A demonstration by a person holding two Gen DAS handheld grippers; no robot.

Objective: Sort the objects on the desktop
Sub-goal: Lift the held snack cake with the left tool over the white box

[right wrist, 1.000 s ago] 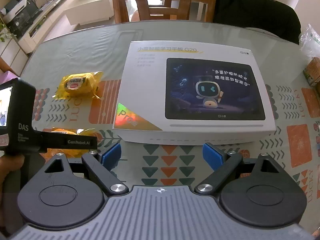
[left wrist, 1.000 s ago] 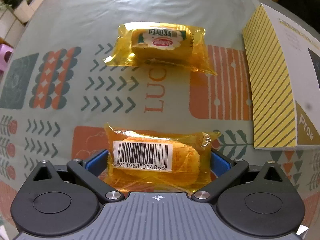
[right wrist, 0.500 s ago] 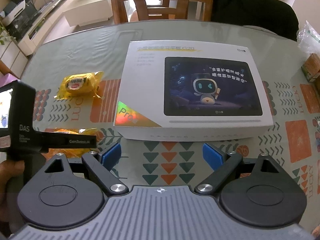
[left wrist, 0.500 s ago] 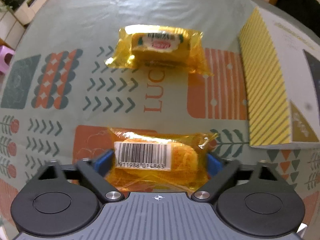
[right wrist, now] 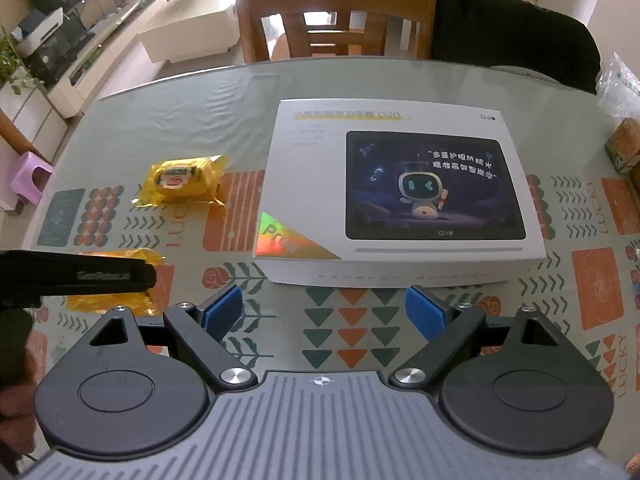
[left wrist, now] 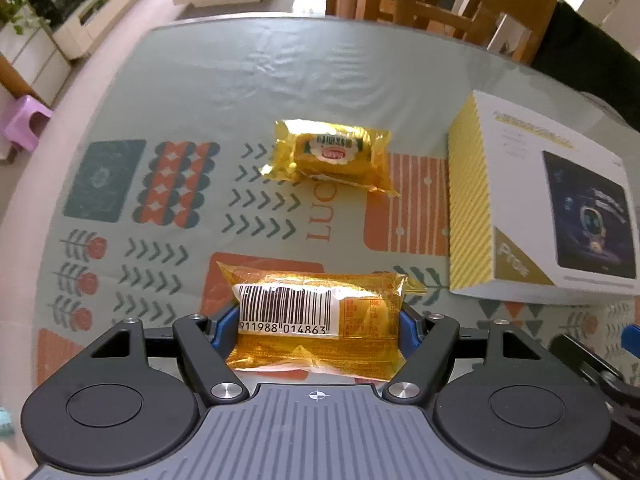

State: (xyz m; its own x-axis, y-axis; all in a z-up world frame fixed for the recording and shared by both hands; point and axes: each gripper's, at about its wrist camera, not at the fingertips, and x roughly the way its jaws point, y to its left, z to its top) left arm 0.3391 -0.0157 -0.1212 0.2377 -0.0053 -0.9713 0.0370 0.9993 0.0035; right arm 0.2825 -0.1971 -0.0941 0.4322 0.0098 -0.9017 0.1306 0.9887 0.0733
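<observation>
My left gripper (left wrist: 318,330) is shut on a yellow snack packet with a barcode label (left wrist: 316,320), its blue pads pressing both ends, held above the table. In the right wrist view this packet (right wrist: 116,280) shows partly behind the left gripper body. A second yellow snack packet (left wrist: 330,154) lies on the table farther ahead; it also shows in the right wrist view (right wrist: 182,178). My right gripper (right wrist: 324,312) is open and empty, just in front of a white tablet box (right wrist: 400,192), which also shows in the left wrist view (left wrist: 536,208).
The round table (left wrist: 224,80) has a patterned cloth under glass. A wooden chair (right wrist: 332,16) and a dark-draped seat (right wrist: 516,32) stand at the far edge. A small carton (right wrist: 622,148) and a clear bag (right wrist: 620,84) sit at the right edge. A purple stool (right wrist: 30,176) stands on the floor at left.
My left gripper has closed on the barcode packet and lifted and tilted up, so more of the far table and the chair show. The right gripper has risen slightly and stays open.
</observation>
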